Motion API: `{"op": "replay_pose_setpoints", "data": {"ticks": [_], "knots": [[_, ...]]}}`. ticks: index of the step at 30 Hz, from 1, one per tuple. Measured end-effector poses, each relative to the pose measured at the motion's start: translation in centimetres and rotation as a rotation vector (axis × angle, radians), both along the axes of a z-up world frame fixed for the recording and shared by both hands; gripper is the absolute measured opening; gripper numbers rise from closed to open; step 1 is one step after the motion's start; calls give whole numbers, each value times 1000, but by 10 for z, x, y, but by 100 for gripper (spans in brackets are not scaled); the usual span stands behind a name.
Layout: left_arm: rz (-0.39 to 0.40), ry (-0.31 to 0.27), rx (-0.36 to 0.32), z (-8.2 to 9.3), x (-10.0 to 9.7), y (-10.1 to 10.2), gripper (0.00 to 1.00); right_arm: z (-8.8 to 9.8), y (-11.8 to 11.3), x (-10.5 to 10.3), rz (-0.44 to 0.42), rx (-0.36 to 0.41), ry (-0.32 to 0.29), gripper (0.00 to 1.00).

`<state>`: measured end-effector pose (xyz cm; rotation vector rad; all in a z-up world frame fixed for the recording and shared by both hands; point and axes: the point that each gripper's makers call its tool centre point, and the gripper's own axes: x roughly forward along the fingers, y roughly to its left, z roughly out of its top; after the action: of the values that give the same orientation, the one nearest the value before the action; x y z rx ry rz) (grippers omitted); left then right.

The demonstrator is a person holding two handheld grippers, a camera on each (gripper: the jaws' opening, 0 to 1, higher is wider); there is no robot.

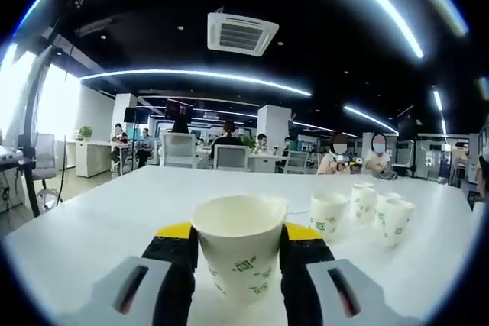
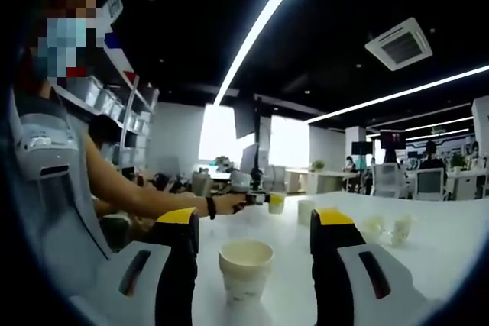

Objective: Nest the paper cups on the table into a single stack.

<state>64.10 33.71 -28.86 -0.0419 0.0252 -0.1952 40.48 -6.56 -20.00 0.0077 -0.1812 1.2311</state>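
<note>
In the left gripper view, the left gripper (image 1: 239,265) is closed on a cup (image 1: 238,253): both jaws press against the cup's sides at lower centre of the frame, and the cup stands upright between them with its open mouth up. Green marks show on its white wall. Its base is hidden by the lower edge of the frame, so I cannot tell whether it rests on the counter (image 1: 114,219) or is lifted off it. To the right of centre, further along the white counter, stands a cluster of cups (image 1: 374,211), close together; some look already nested, though they are too small to be sure.

In the right gripper view, the right gripper (image 2: 256,257) is wide open, its jaws well apart at the bottom of the frame and touching nothing. Between them, but beyond the tips, a second cup (image 2: 245,269) stands upright on the counter (image 2: 443,242), clear of both jaws. Further back at mid-frame are two more cups (image 2: 290,208), and a blurred pale pair (image 2: 388,228) to the right. At left of the frame a person's forearm reaches in, its hand (image 2: 229,202) near the far cups.
</note>
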Motion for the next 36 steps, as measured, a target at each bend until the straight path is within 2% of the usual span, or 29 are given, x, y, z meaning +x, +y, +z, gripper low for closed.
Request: {"op": "replay_pose_setpoints", "data": {"ticks": [1, 6, 10, 13, 20, 24, 25, 29, 31, 33, 36], "knots": [[1, -2, 15, 1, -1, 0, 45, 1, 0, -1, 2, 2, -2, 62], [-9, -20, -14, 11, -9, 2, 44, -3, 2, -2, 6, -5, 0, 62], [-62, -39, -34, 22, -19, -15, 44, -3, 3, -3, 4, -10, 0, 61], [-83, -57, -33, 30, 0, -6, 44, -4, 4, -2, 6, -14, 1, 61], [-137, -69, -48, 46, 21, -7, 44, -4, 8, 0, 9, -18, 2, 61], [-207, -86, -67, 59, 22, -24, 43, -7, 10, 0, 8, -20, 8, 61], [-241, -88, -81, 62, 17, -34, 43, -8, 11, -1, 7, -20, 9, 61], [-348, -97, -57, 74, 3, -65, 43, -10, 11, 1, 7, -19, 18, 61], [-371, -114, -51, 82, -2, -74, 43, -10, 12, 5, 7, -31, 22, 61], [-407, -131, -76, 90, -7, -82, 42, -10, 12, 7, 1, -38, 23, 61], [-436, -141, -87, 95, -12, -91, 42, -7, 12, 4, 2, -34, 16, 61]]}}
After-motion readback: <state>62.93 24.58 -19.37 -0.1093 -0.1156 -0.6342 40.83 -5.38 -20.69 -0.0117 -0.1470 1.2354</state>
